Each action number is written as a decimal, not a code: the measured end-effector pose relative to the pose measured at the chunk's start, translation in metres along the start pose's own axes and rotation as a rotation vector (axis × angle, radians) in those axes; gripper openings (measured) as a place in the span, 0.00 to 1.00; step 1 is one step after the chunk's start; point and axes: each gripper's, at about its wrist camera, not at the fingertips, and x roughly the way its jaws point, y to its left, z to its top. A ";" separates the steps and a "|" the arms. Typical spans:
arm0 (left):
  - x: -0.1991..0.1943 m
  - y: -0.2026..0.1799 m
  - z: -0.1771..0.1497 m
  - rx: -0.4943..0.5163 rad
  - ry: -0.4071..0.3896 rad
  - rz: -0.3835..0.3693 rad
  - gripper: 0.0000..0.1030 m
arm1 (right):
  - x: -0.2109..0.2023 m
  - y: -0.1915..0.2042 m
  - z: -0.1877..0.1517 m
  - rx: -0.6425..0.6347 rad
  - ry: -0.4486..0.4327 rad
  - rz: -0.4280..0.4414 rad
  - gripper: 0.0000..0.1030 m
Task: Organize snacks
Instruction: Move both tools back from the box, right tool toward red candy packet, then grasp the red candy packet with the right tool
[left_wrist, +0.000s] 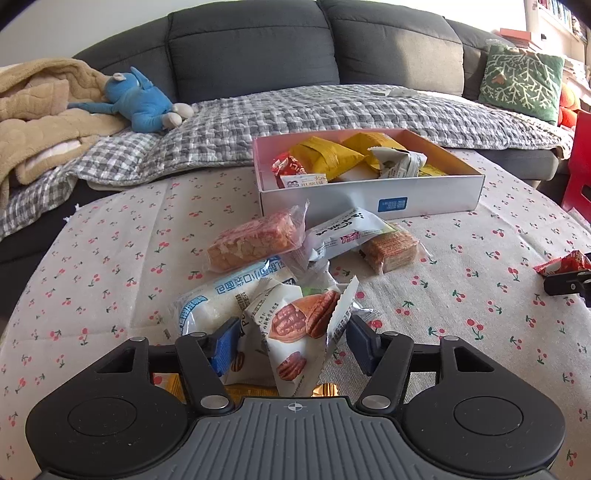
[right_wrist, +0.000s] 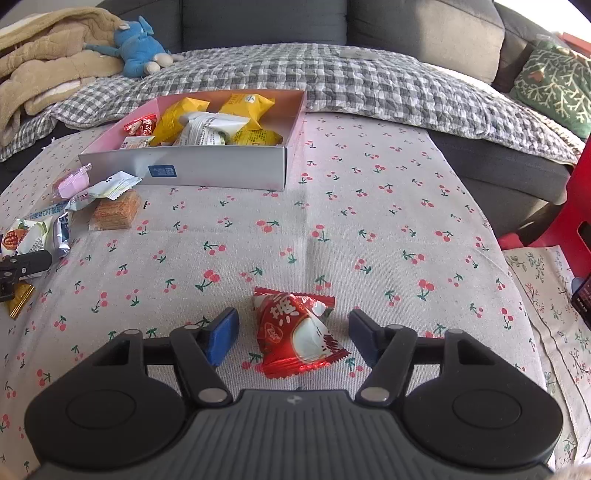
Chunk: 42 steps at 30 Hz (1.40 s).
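My left gripper (left_wrist: 291, 341) is open, its blue pads on either side of a white pecan snack packet (left_wrist: 295, 332) at the front of a loose pile with a red-brown bar (left_wrist: 255, 240), a white wrapper (left_wrist: 347, 230) and a wafer (left_wrist: 391, 249). My right gripper (right_wrist: 293, 338) is open around a red and white snack packet (right_wrist: 299, 332) lying on the cherry tablecloth. The white box (left_wrist: 369, 197), also in the right wrist view (right_wrist: 221, 164), holds yellow, white and red packets.
A grey sofa (left_wrist: 258, 44) with a checked blanket (left_wrist: 295, 110), a blue plush toy (left_wrist: 144, 99) and a green cushion (left_wrist: 521, 81) lies behind the table. A red chair (right_wrist: 580, 206) stands at the right. The left gripper's tip (right_wrist: 22, 264) shows at the far left.
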 end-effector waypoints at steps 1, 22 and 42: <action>-0.001 -0.001 0.000 0.002 -0.002 0.003 0.55 | 0.000 0.001 0.000 -0.009 -0.003 0.003 0.48; -0.018 -0.006 0.009 -0.019 -0.036 -0.039 0.46 | -0.008 0.003 0.008 0.047 -0.042 0.121 0.29; -0.014 -0.017 0.056 -0.128 -0.071 -0.105 0.46 | -0.014 0.021 0.058 0.078 -0.120 0.197 0.29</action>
